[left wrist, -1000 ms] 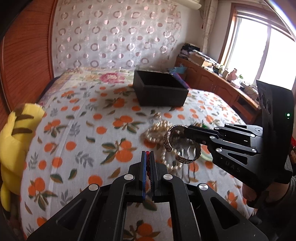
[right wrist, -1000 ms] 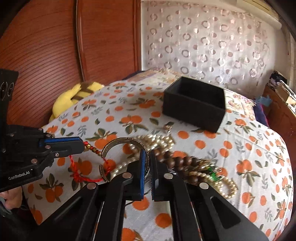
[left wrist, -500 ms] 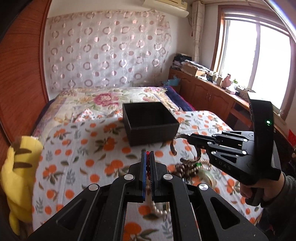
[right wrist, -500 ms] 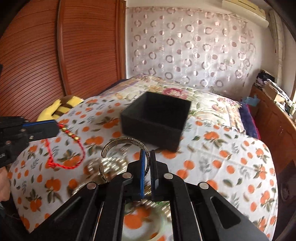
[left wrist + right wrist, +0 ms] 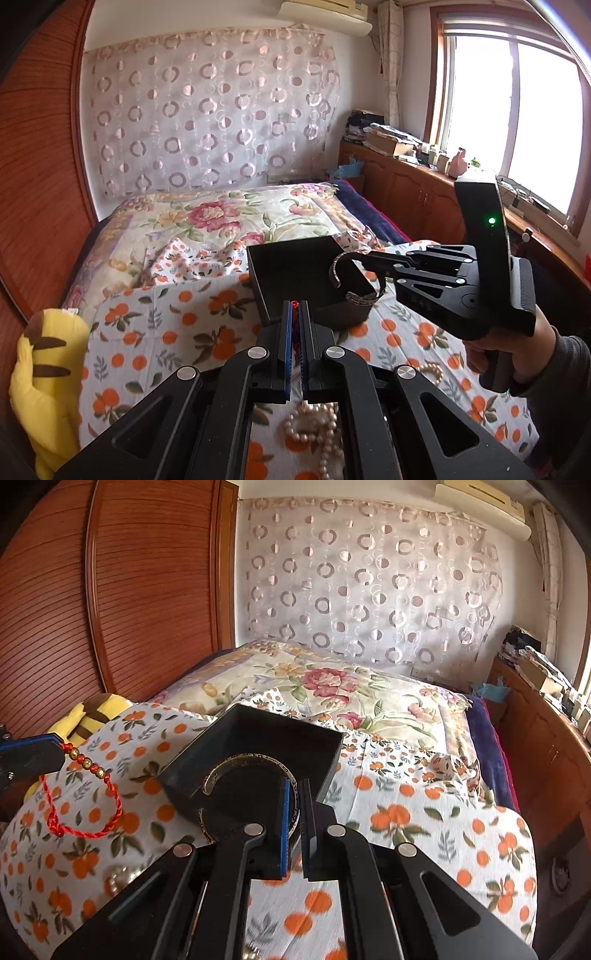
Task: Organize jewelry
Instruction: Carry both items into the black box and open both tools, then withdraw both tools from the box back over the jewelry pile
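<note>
A black open box (image 5: 295,269) sits on the orange-print bedspread; it also shows in the right wrist view (image 5: 258,746). My right gripper (image 5: 294,794) is shut on a silver cuff bracelet (image 5: 247,764) and holds it over the box's near edge; the cuff also shows in the left wrist view (image 5: 354,280) with the right gripper (image 5: 373,256). My left gripper (image 5: 294,310) is shut on a red cord bracelet (image 5: 85,797) with gold beads, which hangs from the left gripper (image 5: 55,744) left of the box.
A pearl necklace (image 5: 317,428) lies on the bedspread (image 5: 177,332) below my left gripper. A yellow plush toy (image 5: 40,376) sits at the bed's left edge by the wooden headboard (image 5: 110,590). Wooden cabinets (image 5: 406,192) with clutter run along the right.
Both grippers have risen from the jewelry pile and moved toward the box. The cuff now hangs over the box's near edge, and the red cord has come up alongside.
</note>
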Demonstrator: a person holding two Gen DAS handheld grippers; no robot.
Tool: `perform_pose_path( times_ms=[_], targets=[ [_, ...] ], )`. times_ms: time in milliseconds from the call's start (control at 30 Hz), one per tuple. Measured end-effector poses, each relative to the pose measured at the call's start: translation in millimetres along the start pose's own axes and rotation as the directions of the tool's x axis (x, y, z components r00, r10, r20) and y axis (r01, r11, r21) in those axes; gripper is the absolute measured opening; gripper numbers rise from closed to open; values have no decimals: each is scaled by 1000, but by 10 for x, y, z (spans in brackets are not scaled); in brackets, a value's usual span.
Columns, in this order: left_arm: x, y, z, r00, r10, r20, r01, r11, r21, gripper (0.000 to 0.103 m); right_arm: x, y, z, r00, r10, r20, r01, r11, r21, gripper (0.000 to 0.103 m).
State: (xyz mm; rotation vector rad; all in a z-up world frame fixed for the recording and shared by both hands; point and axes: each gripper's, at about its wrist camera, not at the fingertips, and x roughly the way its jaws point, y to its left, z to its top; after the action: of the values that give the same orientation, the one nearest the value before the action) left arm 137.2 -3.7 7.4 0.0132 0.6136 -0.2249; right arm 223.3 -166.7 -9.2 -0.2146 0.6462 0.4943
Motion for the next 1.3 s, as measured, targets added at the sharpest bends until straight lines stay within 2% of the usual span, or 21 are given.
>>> perform_pose_path(
  times_ms=[333,467,967,1100,1300],
  targets=[
    [329,36,298,1000,2,-4,-2,1000,4,2,340,-70,93,998,49,-32,-50,999,-4,6],
    [495,30,377,1000,3,-19,-3,1000,12,2,379,-40,65,996,79,-49,-80,997,-9,12],
    [966,-44,515,998,11,-60,-9,999,35,3,-19,-269,-112,998,56,-24,-56,998,4,13],
    [948,-76,537,999,11,-52,-9,999,33,28,-111,-304,-179,998,54,-20,-53,998,13,13],
    [805,-104,422,999,11,-43,-9,999,40,30,-296,-262,-335,999,50,-14,-50,999,21,13]
  ],
)
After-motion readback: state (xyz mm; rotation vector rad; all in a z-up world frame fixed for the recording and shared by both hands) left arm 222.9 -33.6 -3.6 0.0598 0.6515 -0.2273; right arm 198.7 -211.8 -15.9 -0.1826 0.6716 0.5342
